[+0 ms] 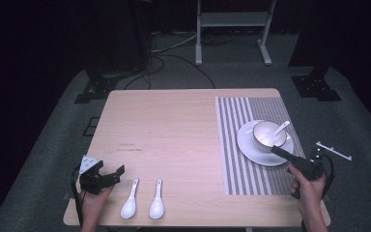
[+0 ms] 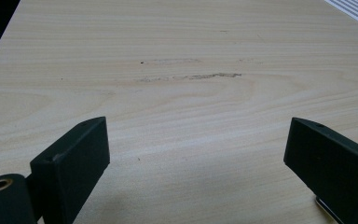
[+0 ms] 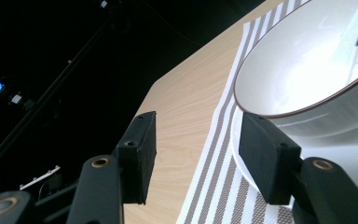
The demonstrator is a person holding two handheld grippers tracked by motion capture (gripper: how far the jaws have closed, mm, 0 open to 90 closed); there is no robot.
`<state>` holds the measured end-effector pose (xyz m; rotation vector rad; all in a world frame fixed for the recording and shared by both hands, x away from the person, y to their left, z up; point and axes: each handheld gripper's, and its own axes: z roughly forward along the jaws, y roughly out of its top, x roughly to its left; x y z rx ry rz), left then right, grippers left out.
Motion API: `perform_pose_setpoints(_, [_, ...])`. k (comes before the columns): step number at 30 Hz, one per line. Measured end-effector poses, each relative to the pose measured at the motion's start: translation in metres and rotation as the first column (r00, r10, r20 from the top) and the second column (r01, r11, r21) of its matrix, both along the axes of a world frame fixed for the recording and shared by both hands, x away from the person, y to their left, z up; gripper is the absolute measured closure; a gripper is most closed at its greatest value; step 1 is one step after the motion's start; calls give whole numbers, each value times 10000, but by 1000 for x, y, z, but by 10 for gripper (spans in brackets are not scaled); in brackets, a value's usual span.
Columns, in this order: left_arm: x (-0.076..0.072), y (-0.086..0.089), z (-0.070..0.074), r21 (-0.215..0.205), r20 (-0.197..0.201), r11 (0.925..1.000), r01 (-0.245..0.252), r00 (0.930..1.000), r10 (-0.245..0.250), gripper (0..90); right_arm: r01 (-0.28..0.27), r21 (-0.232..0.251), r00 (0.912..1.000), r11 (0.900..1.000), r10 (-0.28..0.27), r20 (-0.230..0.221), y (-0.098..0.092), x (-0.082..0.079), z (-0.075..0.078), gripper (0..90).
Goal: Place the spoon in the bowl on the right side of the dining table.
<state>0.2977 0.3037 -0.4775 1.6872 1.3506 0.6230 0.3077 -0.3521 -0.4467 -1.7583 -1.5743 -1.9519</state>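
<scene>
Left tool (image 1: 110, 175) held low over the near left corner of the bench (image 1: 174, 125), jaws spread wide with bare wood between them in the left gripper view, nothing pinched. Left hand (image 1: 92, 202) wrapped around its rear, entering from the bottom edge. A faint scuff mark (image 2: 189, 76) visible on the wood ahead of the jaws.

Just right of that tool, two white spoons (image 1: 129, 199) (image 1: 157, 198) lying side by side on the bare bench, bowls toward the near edge, handles pointing away, close together but apart.

Right tool (image 1: 281, 153) held by the right hand (image 1: 309, 186) at the near right, tip reaching over the near rim of the plate (image 1: 251, 147). Jaws parted, empty; in the right gripper view one jaw over the wood and mat, the other right beside the plate rim under the bowl (image 3: 307, 65), contact too close to judge.

One white plate resting on one striped placemat (image 1: 236, 164) covering the right part of the bench. One white bowl with a dark rim line standing on the plate. One more white spoon (image 1: 276, 130) lying in the bowl, handle leaning out over the far right rim. Three spoons in all.

Beyond the bench, grey floor, cables and a white frame stand (image 1: 232, 29) at the far side.
</scene>
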Motion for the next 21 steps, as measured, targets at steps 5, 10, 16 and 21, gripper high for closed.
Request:
perform_pose_setpoints(5, [0,0,0,-13,5,10000,4,10000,-4,55,-132,-45,9999,9999,132,-18,5,-4,-3,456])
perform_pose_setpoints(10, [0,0,0,-12,0,10000,12,10000,-12,55,-239,-103,9997,9997,239,-15,9,-10,-6,455])
perform_pose_setpoints(16, [0,0,0,0,12,10000,18,10000,-18,55,-346,-137,9994,9993,346,-28,13,-15,-10,455])
perform_pose_setpoints(21, [0,0,0,10,4,10000,20,10000,-20,55,-539,194,9985,9984,539,-26,16,-20,-14,455])
